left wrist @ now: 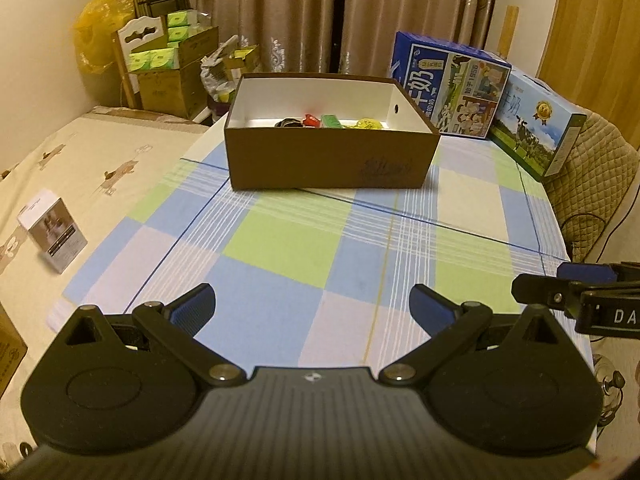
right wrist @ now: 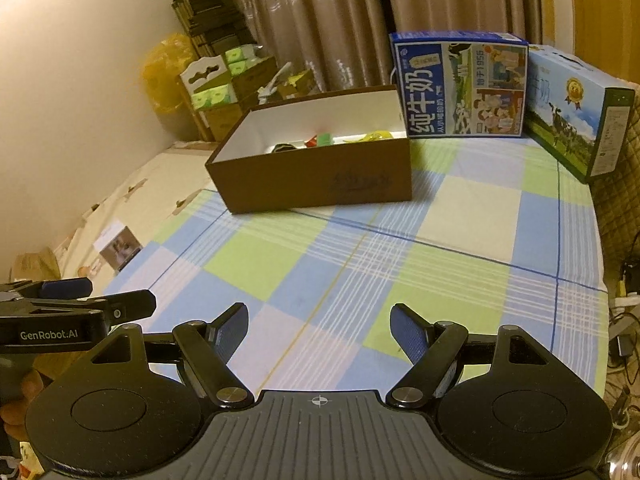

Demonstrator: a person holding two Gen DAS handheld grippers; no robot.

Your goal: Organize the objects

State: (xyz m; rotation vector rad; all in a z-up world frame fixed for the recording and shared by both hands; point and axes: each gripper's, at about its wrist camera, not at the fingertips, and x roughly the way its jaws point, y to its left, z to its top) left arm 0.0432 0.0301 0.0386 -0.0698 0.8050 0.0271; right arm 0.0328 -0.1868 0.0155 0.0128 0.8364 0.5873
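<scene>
I see both the left tongs (left wrist: 313,305) and the right tongs (right wrist: 319,325) spread wide and empty above the near edge of the surface (left wrist: 304,248). The brown box (left wrist: 332,152) stands near the far edge, with small colourful items (left wrist: 328,121) inside. Only the right view shows the hand (right wrist: 18,400).

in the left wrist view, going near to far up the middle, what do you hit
left gripper, open with nothing between its fingers → bare checked tablecloth → brown cardboard box with small colourful items inside → curtains
</scene>
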